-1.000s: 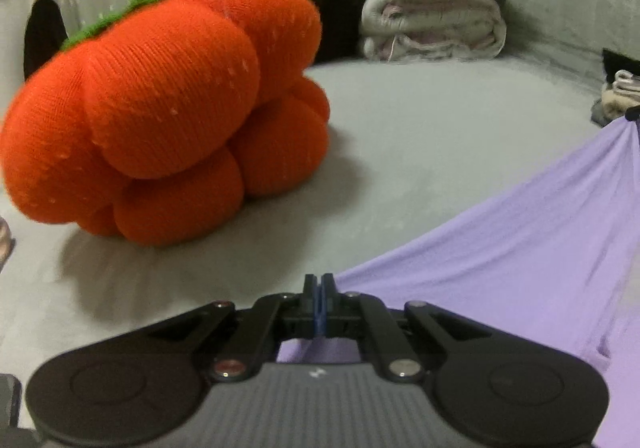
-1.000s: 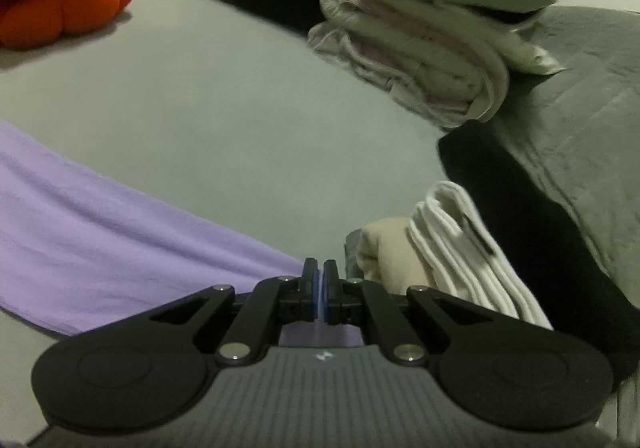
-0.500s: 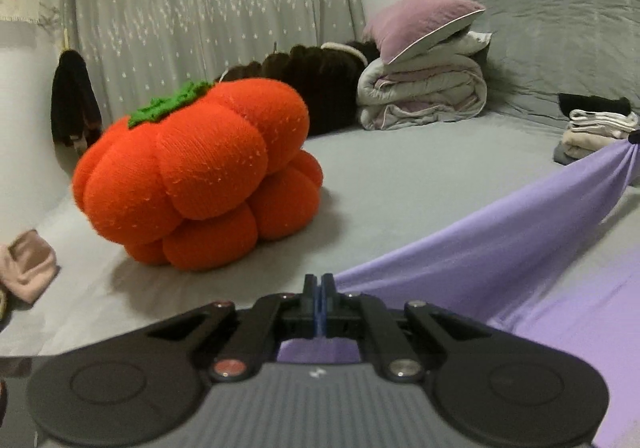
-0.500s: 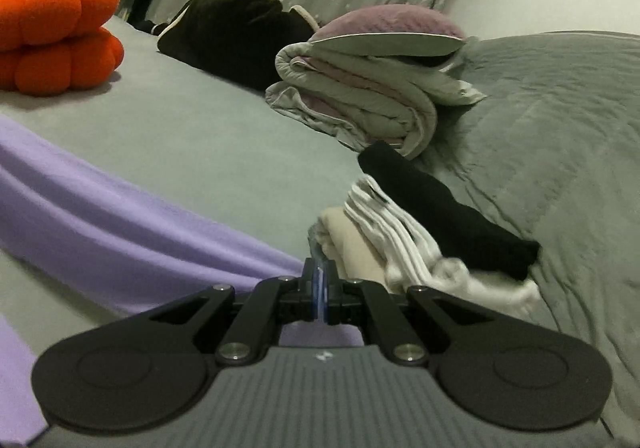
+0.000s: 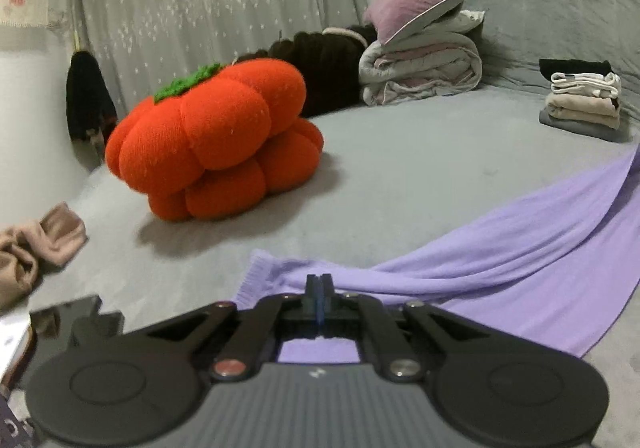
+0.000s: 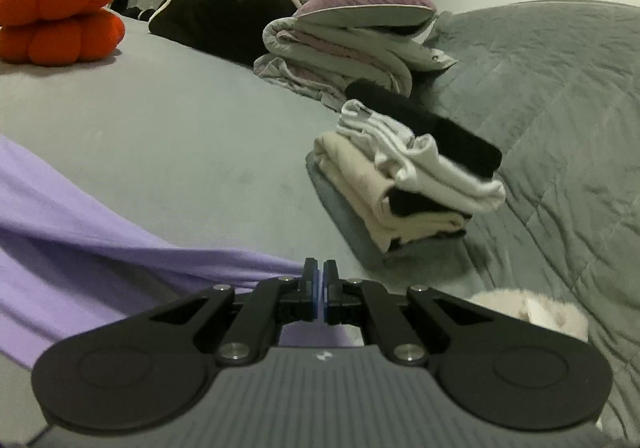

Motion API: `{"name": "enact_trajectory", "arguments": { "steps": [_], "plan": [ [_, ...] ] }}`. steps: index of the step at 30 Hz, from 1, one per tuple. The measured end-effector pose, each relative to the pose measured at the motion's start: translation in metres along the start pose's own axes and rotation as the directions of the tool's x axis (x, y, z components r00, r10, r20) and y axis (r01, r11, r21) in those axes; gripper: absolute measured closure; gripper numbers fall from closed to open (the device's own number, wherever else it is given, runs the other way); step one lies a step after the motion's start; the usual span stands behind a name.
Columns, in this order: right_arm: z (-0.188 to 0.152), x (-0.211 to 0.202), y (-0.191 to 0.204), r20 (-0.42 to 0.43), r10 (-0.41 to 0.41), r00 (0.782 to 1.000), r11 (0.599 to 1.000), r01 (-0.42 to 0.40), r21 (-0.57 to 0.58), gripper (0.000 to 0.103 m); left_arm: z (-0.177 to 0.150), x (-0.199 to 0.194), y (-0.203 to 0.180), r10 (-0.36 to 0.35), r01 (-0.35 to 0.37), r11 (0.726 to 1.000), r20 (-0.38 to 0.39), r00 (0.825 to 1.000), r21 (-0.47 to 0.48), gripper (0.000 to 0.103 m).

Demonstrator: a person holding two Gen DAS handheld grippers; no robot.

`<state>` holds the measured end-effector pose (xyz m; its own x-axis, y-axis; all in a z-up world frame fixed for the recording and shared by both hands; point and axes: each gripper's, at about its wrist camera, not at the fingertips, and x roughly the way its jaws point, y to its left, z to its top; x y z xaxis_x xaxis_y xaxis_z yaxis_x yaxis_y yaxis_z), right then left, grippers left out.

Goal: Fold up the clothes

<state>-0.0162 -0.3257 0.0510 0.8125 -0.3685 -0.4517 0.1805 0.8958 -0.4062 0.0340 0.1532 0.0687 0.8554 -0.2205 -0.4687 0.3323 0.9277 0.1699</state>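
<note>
A grey bed (image 5: 420, 164) fills both views, with a starred curtain (image 5: 208, 4) behind it and a grey quilt (image 6: 552, 96) banked along the far side. Beyond the left fingers and off to their left sits an orange pumpkin cushion (image 5: 216, 144); a pile of folded clothes (image 6: 400, 184) lies ahead of the right fingers and to their right.

The left gripper (image 5: 319, 294) is pinched tight on an edge of the lilac garment (image 5: 520, 248), near its ribbed hem. The right gripper (image 6: 320, 290) looks closed on the opposite edge, though a hairline gap shows between its pads. The cloth runs between them as a broad band, sagging onto the bed in soft lengthwise folds.

The step in hand appears to be spreading or laying the garment out. To do it well, both grips should hold at matching height and draw gently apart so the creases pull flat before the cloth settles, keeping the edge square to the bed and well short of the folded pile.

The garment is a thin, stretchy knit, plain lilac and unmarked.
</note>
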Motion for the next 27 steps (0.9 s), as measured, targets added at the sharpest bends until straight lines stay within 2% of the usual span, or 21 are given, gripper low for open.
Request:
{"name": "enact_trajectory", "arguments": {
  "steps": [3, 5, 7, 9, 11, 12, 13, 15, 20, 21, 22, 23, 24, 25, 26, 27],
  "plan": [
    [-0.006, -0.003, 0.004, -0.018, 0.005, 1.000, 1.000, -0.005, -0.001, 0.102, 0.012, 0.010, 0.018, -0.041, 0.037, 0.986, -0.022, 0.999, -0.162, 0.099],
    [-0.009, -0.003, 0.005, -0.027, 0.010, 1.000, 1.000, -0.009, 0.012, 0.102, 0.021, 0.026, 0.027, -0.040, 0.025, 0.970, -0.059, 0.997, -0.243, 0.092],
    [-0.011, -0.004, 0.006, -0.031, 0.012, 0.999, 1.000, -0.011, 0.020, 0.102, 0.029, 0.048, 0.032, -0.020, -0.016, 0.954, -0.118, 0.993, -0.298, 0.065],
    [-0.013, -0.003, 0.009, -0.034, 0.015, 0.999, 1.000, -0.015, 0.017, 0.102, 0.035, 0.069, 0.031, -0.005, -0.057, 0.944, -0.186, 0.983, -0.326, 0.062],
    [-0.013, -0.003, 0.011, -0.037, 0.022, 0.999, 1.000, -0.022, 0.015, 0.102, 0.042, 0.089, 0.026, 0.015, -0.103, 0.933, -0.247, 0.969, -0.344, 0.062],
    [-0.013, -0.003, 0.011, -0.036, 0.026, 0.999, 1.000, -0.025, 0.015, 0.102, 0.047, 0.098, 0.024, 0.035, -0.135, 0.928, -0.280, 0.959, -0.348, 0.057],
    [-0.013, -0.003, 0.012, -0.036, 0.029, 0.999, 0.999, -0.028, 0.016, 0.102, 0.051, 0.107, 0.021, 0.054, -0.168, 0.921, -0.312, 0.948, -0.352, 0.043],
    [-0.013, -0.004, 0.012, -0.036, 0.035, 0.999, 0.999, -0.034, 0.021, 0.102, 0.056, 0.128, 0.019, 0.104, -0.259, 0.894, -0.394, 0.913, -0.365, 0.030],
    [-0.015, -0.004, 0.011, -0.030, 0.053, 0.998, 0.998, -0.052, 0.042, 0.102, 0.052, 0.168, 0.018, 0.182, -0.455, 0.800, -0.566, 0.804, -0.391, 0.030],
    [-0.015, -0.004, 0.011, -0.027, 0.058, 0.998, 0.997, -0.057, 0.045, 0.102, 0.050, 0.170, 0.019, 0.195, -0.479, 0.784, -0.576, 0.794, -0.395, 0.030],
    [-0.015, -0.005, 0.010, -0.025, 0.062, 0.998, 0.997, -0.061, 0.047, 0.102, 0.048, 0.171, 0.021, 0.203, -0.495, 0.768, -0.578, 0.791, -0.407, 0.034],
    [-0.015, -0.005, 0.010, -0.021, 0.065, 0.998, 0.997, -0.064, 0.047, 0.102, 0.046, 0.171, 0.022, 0.211, -0.510, 0.751, -0.579, 0.787, -0.419, 0.042],
    [-0.016, -0.006, 0.009, -0.017, 0.065, 0.998, 0.997, -0.064, 0.047, 0.102, 0.045, 0.167, 0.024, 0.221, -0.520, 0.735, -0.572, 0.790, -0.435, 0.075],
    [-0.016, -0.007, 0.008, -0.012, 0.066, 0.998, 0.997, -0.065, 0.049, 0.102, 0.046, 0.162, 0.025, 0.226, -0.526, 0.720, -0.563, 0.795, -0.453, 0.098],
    [-0.017, -0.008, 0.007, -0.007, 0.066, 0.998, 0.996, -0.066, 0.054, 0.102, 0.046, 0.156, 0.028, 0.222, -0.524, 0.701, -0.550, 0.805, -0.484, 0.098],
    [-0.017, -0.008, 0.005, -0.003, 0.068, 0.998, 0.996, -0.067, 0.060, 0.102, 0.045, 0.145, 0.032, 0.205, -0.503, 0.678, -0.519, 0.830, -0.536, 0.098]
  ]
}}
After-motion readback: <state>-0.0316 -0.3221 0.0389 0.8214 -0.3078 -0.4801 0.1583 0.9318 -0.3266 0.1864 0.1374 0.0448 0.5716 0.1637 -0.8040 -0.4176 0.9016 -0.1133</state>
